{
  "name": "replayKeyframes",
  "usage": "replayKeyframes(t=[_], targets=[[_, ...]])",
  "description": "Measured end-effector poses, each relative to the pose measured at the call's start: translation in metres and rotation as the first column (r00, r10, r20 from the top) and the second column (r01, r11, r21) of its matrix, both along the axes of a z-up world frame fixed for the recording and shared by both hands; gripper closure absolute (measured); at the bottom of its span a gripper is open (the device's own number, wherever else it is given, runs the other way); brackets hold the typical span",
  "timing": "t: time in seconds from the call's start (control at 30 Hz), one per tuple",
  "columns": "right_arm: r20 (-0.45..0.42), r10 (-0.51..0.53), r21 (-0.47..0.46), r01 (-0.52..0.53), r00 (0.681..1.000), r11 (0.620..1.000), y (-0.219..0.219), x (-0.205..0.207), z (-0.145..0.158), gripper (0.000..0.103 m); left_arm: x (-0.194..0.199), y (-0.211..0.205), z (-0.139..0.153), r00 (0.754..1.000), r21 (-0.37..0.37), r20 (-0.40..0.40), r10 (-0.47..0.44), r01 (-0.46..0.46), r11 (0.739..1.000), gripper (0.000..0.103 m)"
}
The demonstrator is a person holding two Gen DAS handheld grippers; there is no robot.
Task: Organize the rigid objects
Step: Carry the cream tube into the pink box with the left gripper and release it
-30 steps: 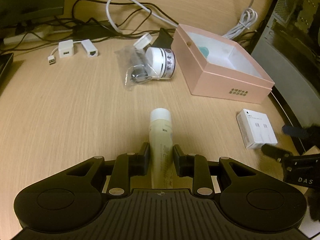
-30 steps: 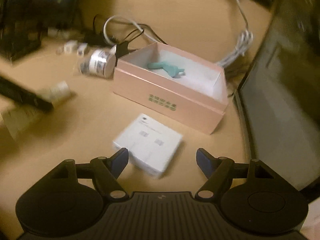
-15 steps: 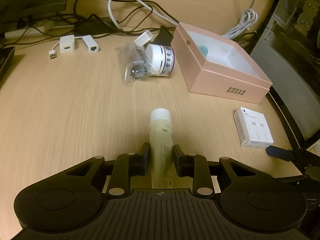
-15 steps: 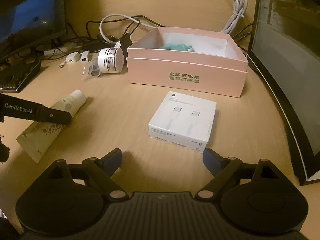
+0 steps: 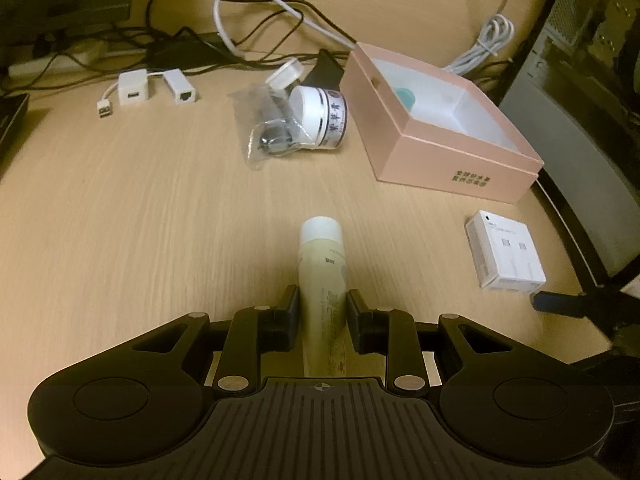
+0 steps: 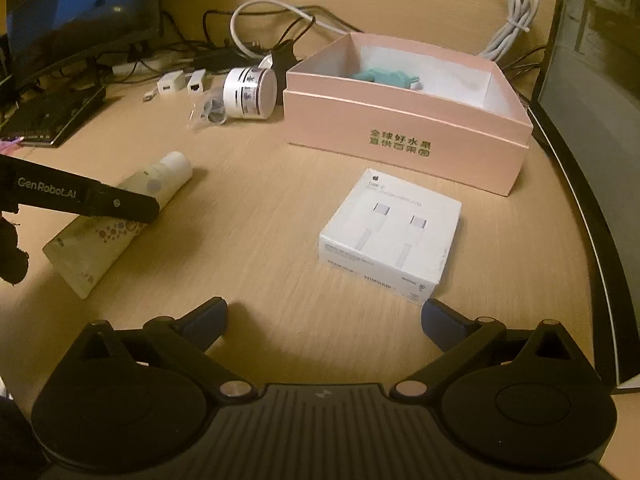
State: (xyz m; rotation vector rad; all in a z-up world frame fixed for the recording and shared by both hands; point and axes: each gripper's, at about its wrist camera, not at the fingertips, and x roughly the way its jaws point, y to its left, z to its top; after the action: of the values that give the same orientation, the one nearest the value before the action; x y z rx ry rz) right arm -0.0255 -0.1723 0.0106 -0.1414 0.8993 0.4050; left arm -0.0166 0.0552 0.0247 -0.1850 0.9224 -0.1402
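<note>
- I am holding two claws over a wooden counter (image 5: 120, 220), and I am using the open pink box (image 6: 404, 136) as my landmark, since it looks like the place the loose items belong.
- My left claw (image 5: 322, 312) is gripping a cream tube (image 5: 323, 280) across its body, its pads pressing both sides. The tube is lying flat on the counter, well in front of the pink box, with its white cap pointing toward the box.
- I am gripping it at the middle, I judge, so that it lifts level rather than drooping at one end.
- My right claw (image 6: 324, 316) is spreading its jaws wide, and nothing is between them. It is hovering just short of a white cable carton (image 6: 390, 236), which is lying flat just in front of the pink box's printed wall.
- The wide spread seems meant to span the carton's broad sides.
- A teal object (image 6: 380, 78) is already lying inside the pink box, so sorting appears under way.
- A white jar (image 6: 250, 94) is resting on its side just left of the pink box, next to a clear plastic bag (image 5: 268, 136).
- Two small white adapters (image 5: 156, 90) are sitting farther left of the box, near tangled cables.
</note>
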Motion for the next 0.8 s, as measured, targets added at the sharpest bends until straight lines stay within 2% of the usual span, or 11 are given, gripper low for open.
replayKeyframes(t=[0.03, 0.1, 0.23, 0.3, 0.43, 0.5, 0.53, 0.57, 0.63, 0.8], targets=[[-0.001, 0.0, 0.005, 0.0, 1.0, 1.0, 0.0, -0.002, 0.005, 0.01, -0.001, -0.002, 0.0, 1.0, 0.005, 0.003, 0.001, -0.001, 1.0, 0.074], [0.074, -0.002, 0.03, 0.0, 0.997, 1.0, -0.002, -0.009, 0.02, 0.011, -0.002, -0.003, 0.0, 1.0, 0.015, 0.008, 0.0, 0.0, 1.0, 0.074], [0.227, -0.079, -0.005, 0.082, 0.971, 0.997, 0.003, -0.004, 0.034, 0.01, -0.001, -0.005, 0.0, 1.0, 0.02, 0.014, 0.001, -0.001, 1.0, 0.074], [0.225, -0.128, -0.014, 0.135, 0.966, 0.991, 0.005, 0.013, 0.029, 0.01, -0.002, -0.005, 0.0, 1.0, 0.028, 0.016, -0.002, 0.002, 1.0, 0.074], [0.152, -0.22, -0.035, 0.228, 0.964, 0.973, 0.006, 0.047, 0.011, 0.01, -0.002, -0.006, 0.0, 1.0, 0.033, 0.013, 0.002, -0.002, 0.999, 0.074], [0.118, -0.217, -0.047, 0.224, 0.969, 0.974, 0.004, 0.053, 0.003, 0.01, 0.0, -0.005, 0.001, 1.0, 0.03, 0.01, 0.0, 0.0, 1.0, 0.074], [0.109, -0.212, -0.044, 0.218, 0.971, 0.975, 0.003, 0.053, 0.002, 0.017, -0.001, -0.004, 0.001, 1.0, 0.026, 0.012, -0.002, 0.001, 1.0, 0.074], [0.103, -0.202, -0.036, 0.207, 0.974, 0.978, 0.001, 0.052, 0.002, 0.027, -0.001, -0.003, 0.0, 1.0, 0.018, 0.017, 0.0, 0.0, 1.0, 0.074], [0.101, -0.175, -0.024, 0.178, 0.979, 0.984, -0.001, 0.046, 0.003, 0.033, -0.002, -0.001, -0.001, 1.0, -0.003, 0.027, 0.011, -0.011, 1.0, 0.075], [0.114, -0.108, -0.024, 0.112, 0.988, 0.993, -0.001, 0.027, 0.015, 0.034, 0.0, -0.003, -0.002, 1.0, -0.043, 0.029, -0.001, 0.003, 0.999, 0.075]])
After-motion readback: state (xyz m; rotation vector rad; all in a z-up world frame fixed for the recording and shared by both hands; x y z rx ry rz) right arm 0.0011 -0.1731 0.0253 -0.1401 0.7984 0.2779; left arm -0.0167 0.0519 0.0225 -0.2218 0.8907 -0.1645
